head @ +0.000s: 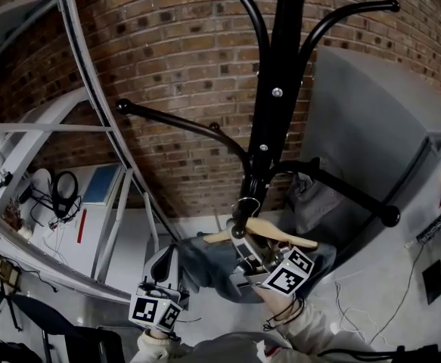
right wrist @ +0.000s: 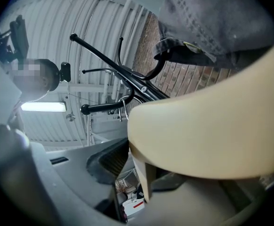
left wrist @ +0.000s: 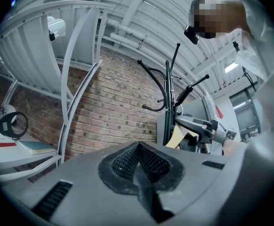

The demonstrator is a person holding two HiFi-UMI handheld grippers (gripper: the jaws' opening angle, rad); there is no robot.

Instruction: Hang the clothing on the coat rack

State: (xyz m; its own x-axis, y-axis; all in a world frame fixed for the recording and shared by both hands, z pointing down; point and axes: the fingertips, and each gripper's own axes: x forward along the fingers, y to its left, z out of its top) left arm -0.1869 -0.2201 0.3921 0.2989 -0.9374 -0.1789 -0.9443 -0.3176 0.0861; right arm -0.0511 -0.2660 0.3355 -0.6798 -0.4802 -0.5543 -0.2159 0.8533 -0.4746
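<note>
Right hand-held gripper (right wrist: 144,178) jaws parted, wooden hanger (right wrist: 207,126) loose between them; left hand-held gripper (left wrist: 139,166) closed, empty. Hook not seated on the coat rack (head: 281,89)? Grey garment (head: 212,267) drops!

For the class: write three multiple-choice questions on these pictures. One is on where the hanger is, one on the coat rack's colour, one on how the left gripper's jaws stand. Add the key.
1. Where is the wooden hanger?
A. On the floor
B. Up beside the coat rack
C. On the shelf at the left

2. What colour is the coat rack?
A. White
B. Yellow
C. Black

3. How do the left gripper's jaws stand?
A. Together, with nothing between them
B. Wide apart
C. Clamped on the hanger

Key: 1 B, the head view shows it right next to the rack; 2 C, its post and arms are black; 3 A, the left gripper view shows the jaws meeting, empty.
</note>
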